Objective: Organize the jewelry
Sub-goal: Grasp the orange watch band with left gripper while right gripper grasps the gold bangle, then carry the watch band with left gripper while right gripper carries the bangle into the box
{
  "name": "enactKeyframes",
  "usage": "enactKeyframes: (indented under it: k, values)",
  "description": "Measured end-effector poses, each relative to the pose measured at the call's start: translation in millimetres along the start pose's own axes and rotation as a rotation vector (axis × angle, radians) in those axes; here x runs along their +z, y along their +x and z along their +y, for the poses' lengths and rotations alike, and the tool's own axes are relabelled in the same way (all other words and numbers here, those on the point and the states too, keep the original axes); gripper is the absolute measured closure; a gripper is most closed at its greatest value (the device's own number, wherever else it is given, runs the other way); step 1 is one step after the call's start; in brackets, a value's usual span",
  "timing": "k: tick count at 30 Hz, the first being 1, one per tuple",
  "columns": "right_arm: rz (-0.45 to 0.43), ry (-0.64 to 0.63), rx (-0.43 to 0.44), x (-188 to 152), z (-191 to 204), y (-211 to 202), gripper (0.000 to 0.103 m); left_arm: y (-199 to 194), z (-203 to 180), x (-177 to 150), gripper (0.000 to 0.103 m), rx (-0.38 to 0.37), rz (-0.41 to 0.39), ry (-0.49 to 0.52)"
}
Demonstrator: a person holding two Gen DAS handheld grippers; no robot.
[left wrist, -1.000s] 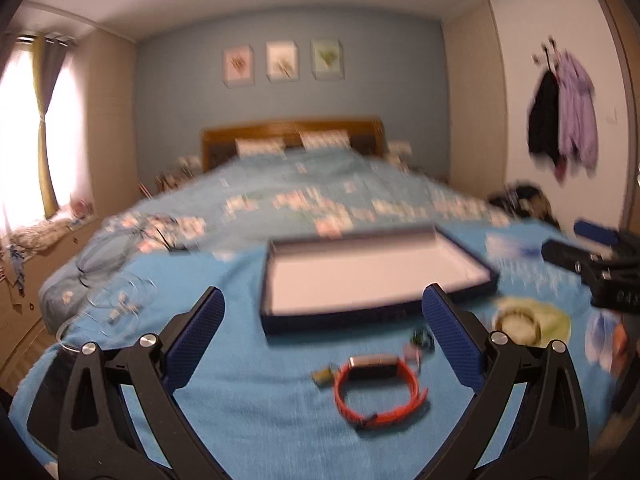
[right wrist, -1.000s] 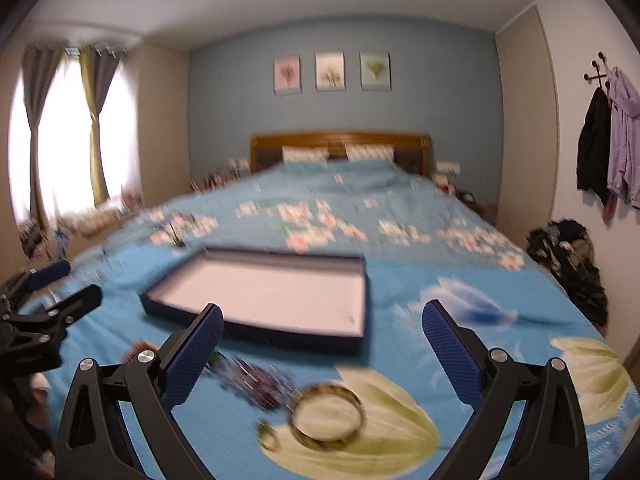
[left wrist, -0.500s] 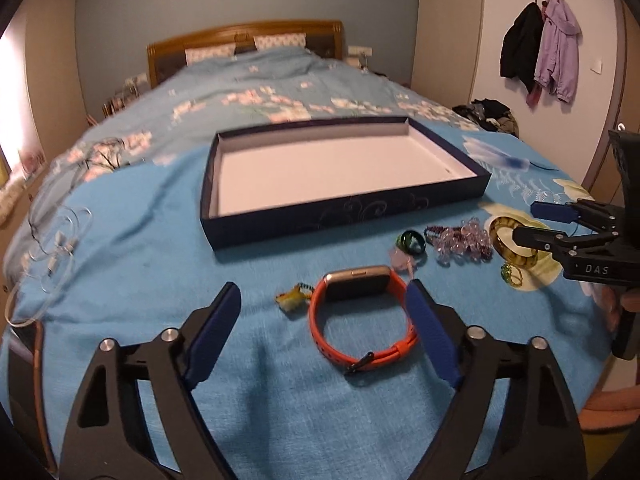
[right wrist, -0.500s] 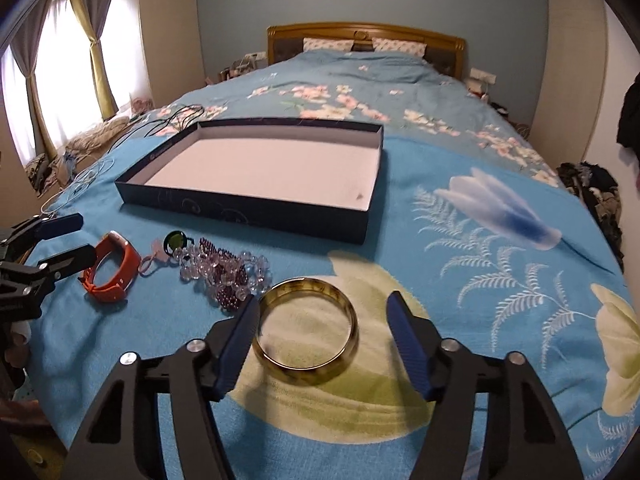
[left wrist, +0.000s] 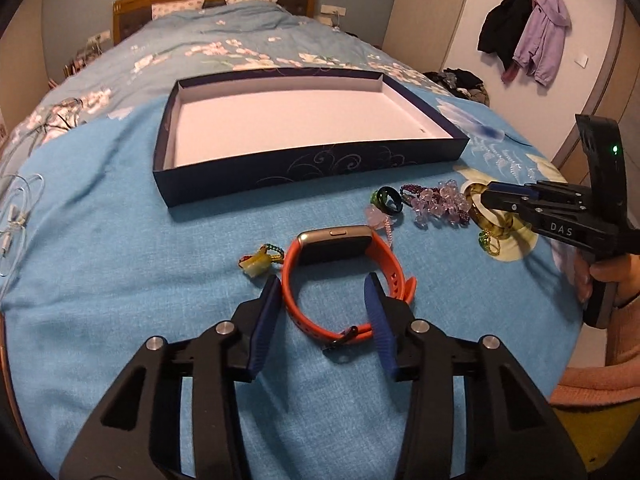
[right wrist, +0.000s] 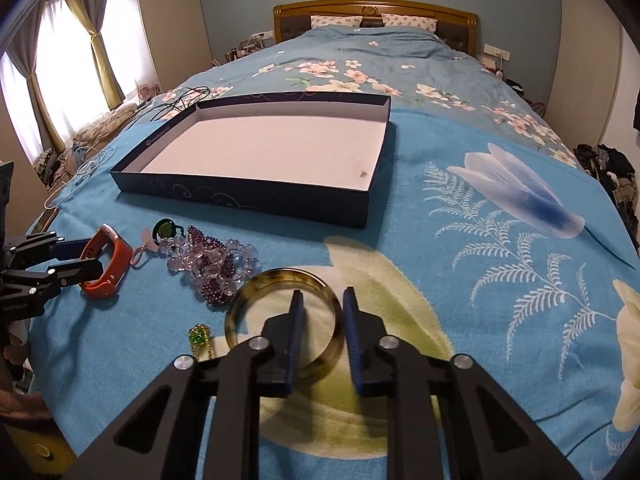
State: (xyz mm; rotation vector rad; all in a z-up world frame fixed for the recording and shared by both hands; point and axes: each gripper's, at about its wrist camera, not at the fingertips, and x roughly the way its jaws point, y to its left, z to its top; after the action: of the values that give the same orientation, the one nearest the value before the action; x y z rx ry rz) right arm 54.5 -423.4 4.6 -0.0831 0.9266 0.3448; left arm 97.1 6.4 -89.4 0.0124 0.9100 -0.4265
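An orange watch band (left wrist: 304, 320) lies on the blue bedspread. My left gripper (left wrist: 323, 285) sits low over it, jaws closing. One finger is outside the band's left side and the other is inside the loop, with neither pad pressing. Further right, an amber bangle (right wrist: 276, 276) lies flat. My right gripper (right wrist: 322, 295) straddles its right rim, jaws closing with a gap still showing. Between them lie purple and clear bead bracelets (right wrist: 212, 260) and a dark green ring (left wrist: 388, 200). The dark blue box tray (left wrist: 312, 168) stands behind with nothing in it.
A small yellow charm (left wrist: 258, 262) lies left of the band and a green-gold trinket (right wrist: 199, 336) left of the bangle. White cables (left wrist: 16, 216) trail at the bed's left edge. A hand in a pink sleeve (left wrist: 612, 280) holds the right gripper. Jackets (left wrist: 524, 48) hang on the wall.
Both grippers tipped downward and sank to the bedspread. The left jaws narrowed around the orange band, the right jaws around the bangle's rim.
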Motion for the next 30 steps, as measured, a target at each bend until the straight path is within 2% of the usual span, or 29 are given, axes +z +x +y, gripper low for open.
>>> enactKeyframes:
  k: [3, 8, 10, 19, 25, 30]
  values:
    - [0.006, -0.010, 0.005, 1.7, -0.3, 1.0, 0.095, 5.6, 0.0, 4.9, 0.061, 0.009, 0.007, 0.023]
    - [0.002, -0.014, 0.011, 3.3, -3.1, 1.1, 0.097, 7.7, 0.2, 10.5, 0.091, 0.069, 0.015, 0.037]
    - [-0.012, -0.007, 0.019, 3.9, -5.5, -1.2, 0.097, 6.7, 3.0, 11.7, 0.094, 0.068, 0.011, 0.016]
    - [-0.133, 0.015, 0.073, 23.0, -10.1, -31.8, 0.097, -20.0, 5.9, 16.7, 0.095, 0.023, -0.065, -0.044]
    - [-0.192, -0.002, 0.096, 52.4, -6.3, -35.1, 0.097, -40.0, 14.5, 44.9, 0.095, -0.008, -0.142, -0.066]
    - [-0.216, -0.001, 0.107, 94.4, -7.5, -18.8, 0.097, -37.2, 26.2, 79.7, 0.094, 0.024, -0.180, -0.070]
